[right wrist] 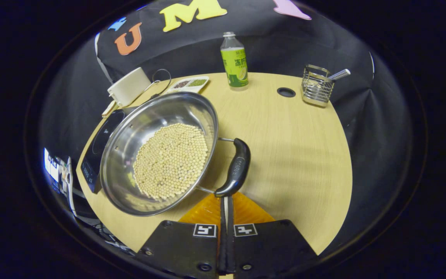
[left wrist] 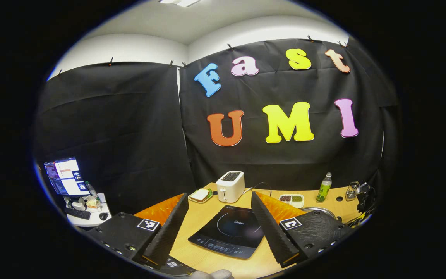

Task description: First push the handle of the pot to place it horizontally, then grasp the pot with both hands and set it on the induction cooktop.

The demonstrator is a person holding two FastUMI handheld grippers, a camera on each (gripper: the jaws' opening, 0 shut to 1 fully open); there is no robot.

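The steel pot [right wrist: 151,116], partly filled with pale beans [right wrist: 170,161], sits on the wooden table to the right of the black induction cooktop [right wrist: 93,153]. Its black side handle [right wrist: 236,166] points toward my right gripper [right wrist: 226,199], which is shut, its tips touching the handle's near end. In the left gripper view my left gripper [left wrist: 220,195] is open above the table, and the cooktop [left wrist: 229,232] lies between its fingers. The pot's rim [left wrist: 318,210] peeks out behind the right-hand finger.
A white toaster [left wrist: 230,186], a plate with a sandwich [left wrist: 201,195] and a small divided dish [left wrist: 291,199] stand behind the cooktop. A green bottle [right wrist: 234,62] and a wire utensil holder [right wrist: 316,87] stand at the back. A desk with a monitor [left wrist: 64,176] is left of the table.
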